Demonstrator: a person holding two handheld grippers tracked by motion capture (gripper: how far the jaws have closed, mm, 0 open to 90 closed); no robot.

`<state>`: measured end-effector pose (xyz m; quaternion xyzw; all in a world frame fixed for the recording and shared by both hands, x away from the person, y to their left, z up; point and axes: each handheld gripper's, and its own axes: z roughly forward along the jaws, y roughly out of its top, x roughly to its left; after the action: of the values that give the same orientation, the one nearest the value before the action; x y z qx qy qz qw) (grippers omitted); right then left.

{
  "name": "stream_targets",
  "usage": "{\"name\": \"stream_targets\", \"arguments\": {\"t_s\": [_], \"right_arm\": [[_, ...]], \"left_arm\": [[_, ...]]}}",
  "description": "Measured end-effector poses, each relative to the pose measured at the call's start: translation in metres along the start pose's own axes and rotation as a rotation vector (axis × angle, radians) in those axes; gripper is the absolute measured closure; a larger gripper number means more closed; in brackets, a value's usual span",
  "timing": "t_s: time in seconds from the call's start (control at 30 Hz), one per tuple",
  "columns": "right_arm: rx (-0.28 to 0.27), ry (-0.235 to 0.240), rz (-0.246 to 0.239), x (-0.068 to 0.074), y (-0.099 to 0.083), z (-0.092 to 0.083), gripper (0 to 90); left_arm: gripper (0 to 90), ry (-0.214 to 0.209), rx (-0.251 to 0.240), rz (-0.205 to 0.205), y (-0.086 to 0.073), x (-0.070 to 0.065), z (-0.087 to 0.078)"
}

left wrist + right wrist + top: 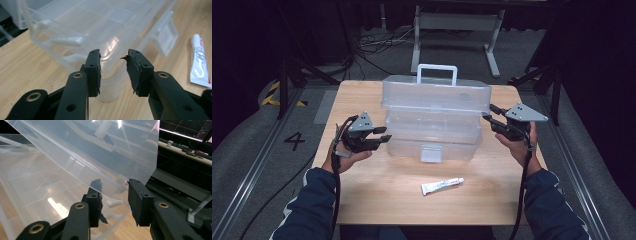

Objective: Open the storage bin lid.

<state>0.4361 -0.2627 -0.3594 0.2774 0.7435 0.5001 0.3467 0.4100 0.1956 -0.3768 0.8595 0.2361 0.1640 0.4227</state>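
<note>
The wooden table (pixel 362 200) carried a clear plastic storage box (pixel 432 135) with its lid (pixel 437 92) raised and a white handle (pixel 437 72) standing above it. The box sat between the two grippers, directly ahead of each one's jaws.

The left gripper (pixel 382 137) pointed at the box's left corner. In the left gripper view its jaws stood apart, the rounded corner of the box (pixel 110 82) just beyond the pads (pixel 93 72) with nothing pressed between them. The right gripper (pixel 489 120) sat at the box's right end, near the lid's edge. In the right gripper view its jaws also stood apart, the tilted lid (pixel 100 157) passing just in front of and above them; whether a pad touched the plastic could not be told.

A small white tube (pixel 442 186) lay on the table nearer the person than the box, to the right of the left gripper's jaws and well apart from them.

Judging from this, the raised lid looked the main risk: with neither gripper clamped on it, it could drop shut. A closing jaw could also slip off the smooth, curved plastic and shove the light box across the table.
</note>
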Motion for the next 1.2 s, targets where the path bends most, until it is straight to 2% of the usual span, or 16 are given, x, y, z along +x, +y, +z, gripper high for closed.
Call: {"name": "stream_targets", "arguments": {"t_s": [0.13,0.27,0.6,1.2], "right_arm": [[-0.005,-0.024,-0.010,0.000,0.004,0.001,66.5],[-0.014,-0.031,-0.003,-0.002,0.007,0.002,68.0],[0.004,-0.030,0.023,-0.011,0.013,0.007,70.5],[0.004,-0.092,0.016,-0.017,0.031,0.012,76.2]], "left_arm": [[60.5,-0.033,0.024,0.016,-0.002,-0.005,0.007],[59.9,-0.034,0.043,0.024,-0.003,-0.006,0.011],[59.3,-0.045,0.043,0.044,-0.003,-0.006,0.016],[63.8,-0.067,0.088,0.102,0.003,-0.005,0.026]]}}
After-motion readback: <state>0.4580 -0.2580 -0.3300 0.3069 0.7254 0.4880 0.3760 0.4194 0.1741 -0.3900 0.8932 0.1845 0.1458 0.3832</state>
